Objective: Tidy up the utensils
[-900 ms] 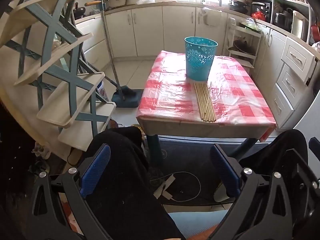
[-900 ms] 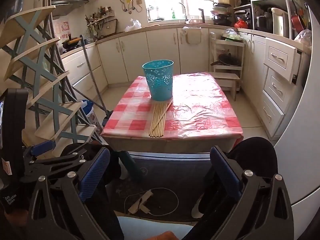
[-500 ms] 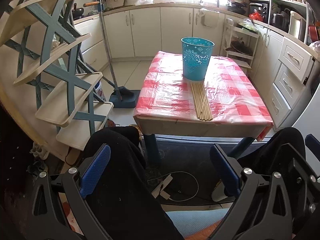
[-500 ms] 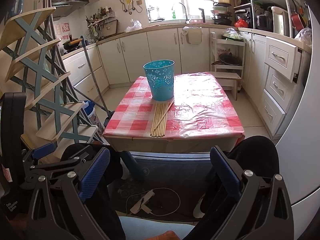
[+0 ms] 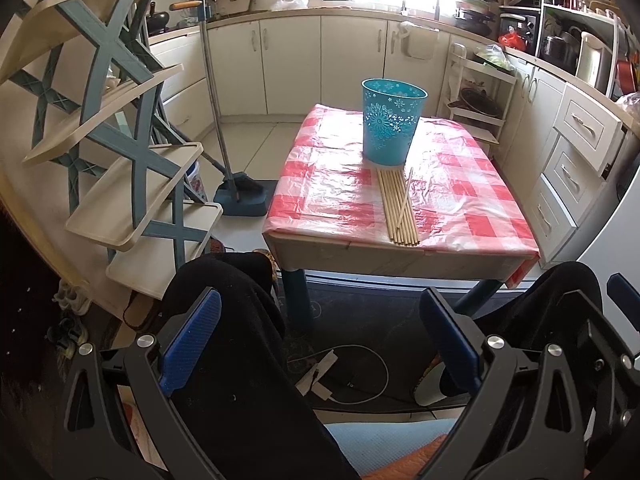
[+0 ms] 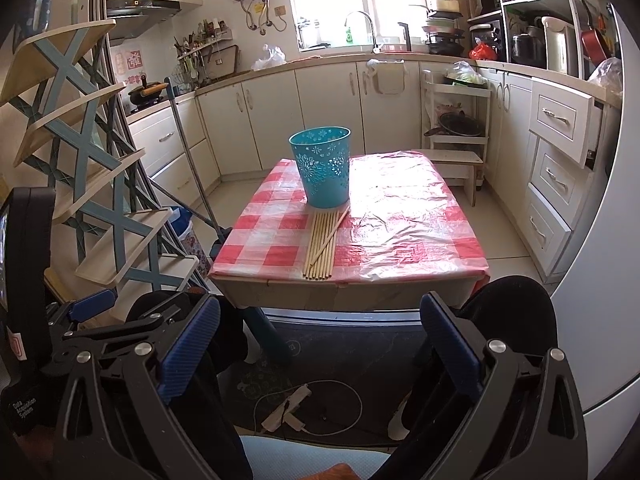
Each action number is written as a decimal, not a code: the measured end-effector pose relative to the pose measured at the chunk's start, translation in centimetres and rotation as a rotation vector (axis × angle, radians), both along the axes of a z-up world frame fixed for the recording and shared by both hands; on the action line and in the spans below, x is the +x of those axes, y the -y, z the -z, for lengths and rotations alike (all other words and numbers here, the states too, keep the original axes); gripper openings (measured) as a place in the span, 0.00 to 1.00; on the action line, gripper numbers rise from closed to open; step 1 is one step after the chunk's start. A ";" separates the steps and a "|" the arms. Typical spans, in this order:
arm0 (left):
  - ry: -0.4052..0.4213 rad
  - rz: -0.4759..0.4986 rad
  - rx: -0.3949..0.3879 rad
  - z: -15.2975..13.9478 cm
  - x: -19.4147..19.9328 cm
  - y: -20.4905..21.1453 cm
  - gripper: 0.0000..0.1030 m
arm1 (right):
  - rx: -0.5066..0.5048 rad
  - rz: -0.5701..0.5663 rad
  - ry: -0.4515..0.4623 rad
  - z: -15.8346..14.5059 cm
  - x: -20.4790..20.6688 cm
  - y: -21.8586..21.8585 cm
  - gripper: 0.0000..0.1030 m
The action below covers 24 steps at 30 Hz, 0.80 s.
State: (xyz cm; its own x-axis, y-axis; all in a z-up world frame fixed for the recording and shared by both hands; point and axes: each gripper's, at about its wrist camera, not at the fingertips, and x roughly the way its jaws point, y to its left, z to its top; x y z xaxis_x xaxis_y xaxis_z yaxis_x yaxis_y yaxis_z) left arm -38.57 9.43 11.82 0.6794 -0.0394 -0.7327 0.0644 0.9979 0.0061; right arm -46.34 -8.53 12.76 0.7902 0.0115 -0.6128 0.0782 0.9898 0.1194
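Far ends of chopsticks (image 5: 397, 208) hidden behind teal bin (image 5: 391, 122) at bench (image 5: 460, 184) centre; bin's inside unseen; worktop clutter too small to identify.

I see kitchen: bright window (image 6: 352, 0) at 12 o'clock, cream cabinets (image 6: 328, 112) beneath. Tiered shelf rack (image 5: 120, 120) at 9 o'clock, drawers (image 6: 560, 168) at 3 o'clock. Pale tiled floor (image 5: 256, 140), table (image 6: 400, 216) under red-checked cloth.

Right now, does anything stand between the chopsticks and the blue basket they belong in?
Nothing visible does. The chopsticks lie on the table right before the blue basket, far ends at its base, basket mouth open.
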 end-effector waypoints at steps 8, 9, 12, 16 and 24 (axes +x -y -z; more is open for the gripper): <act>0.001 -0.002 0.002 0.0 0.0 0.0 0.93 | -0.003 -0.009 -0.017 0.0 0.0 -0.2 0.93; 0.001 -0.003 0.001 0.1 0.0 0.0 0.93 | -0.007 -0.009 -0.013 0.1 0.0 -0.2 0.93; 0.001 -0.004 0.001 0.1 0.0 -0.1 0.93 | -0.015 -0.011 -0.026 0.1 0.0 -0.3 0.93; 0.002 -0.003 0.002 0.1 0.0 -0.1 0.93 | -0.015 -0.006 0.001 0.2 -0.2 -0.4 0.93; 0.009 -0.005 0.000 0.1 -0.2 -0.2 0.93 | -0.004 -0.015 -0.033 0.0 -0.2 -0.2 0.93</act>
